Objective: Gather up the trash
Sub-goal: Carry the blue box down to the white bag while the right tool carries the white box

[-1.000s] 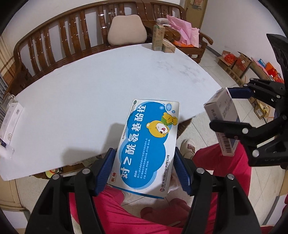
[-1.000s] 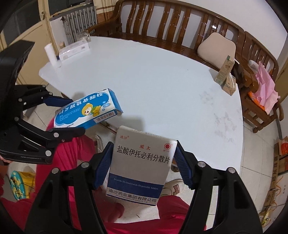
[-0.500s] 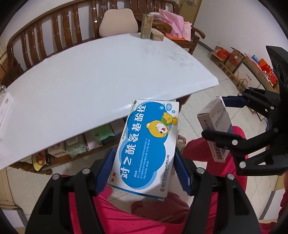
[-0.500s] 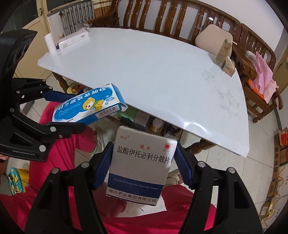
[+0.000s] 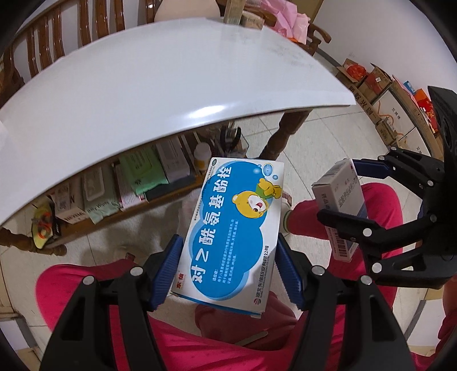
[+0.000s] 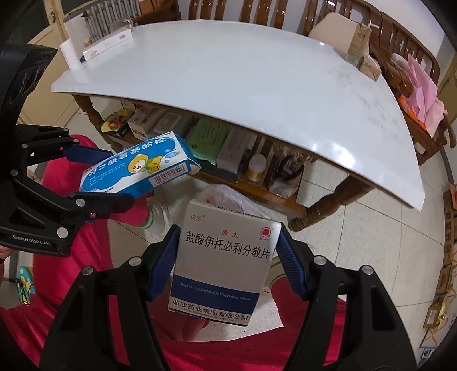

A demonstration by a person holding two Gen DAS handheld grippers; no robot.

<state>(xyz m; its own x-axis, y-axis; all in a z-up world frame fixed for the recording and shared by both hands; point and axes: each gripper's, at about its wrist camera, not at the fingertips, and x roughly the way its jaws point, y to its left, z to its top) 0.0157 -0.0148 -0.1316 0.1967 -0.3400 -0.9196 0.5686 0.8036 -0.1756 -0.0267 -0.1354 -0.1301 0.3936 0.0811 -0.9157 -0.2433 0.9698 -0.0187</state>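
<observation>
My left gripper (image 5: pixel 228 268) is shut on a blue and white medicine box with a cartoon bear (image 5: pixel 234 225); the box also shows in the right wrist view (image 6: pixel 137 168), held by the left gripper (image 6: pixel 94 177). My right gripper (image 6: pixel 227 262) is shut on a white and blue medicine box (image 6: pixel 222 262), also seen in the left wrist view (image 5: pixel 340 205). Both boxes hang in front of the white table (image 5: pixel 160 74), over my red-trousered lap. A white plastic bag (image 6: pixel 228 197) lies on the floor below the right box.
A wooden shelf under the table (image 6: pixel 228 159) holds packets, boxes and a small bottle (image 6: pixel 255 168). Small cartons (image 6: pixel 360 48) stand on the table's far edge. A wooden bench (image 6: pixel 342 11) runs behind. Cardboard boxes (image 5: pixel 380 94) line the wall.
Both grippers, each still holding its box, have pulled back off the table and lowered; the shelf under the table and the floor bag have come into view.
</observation>
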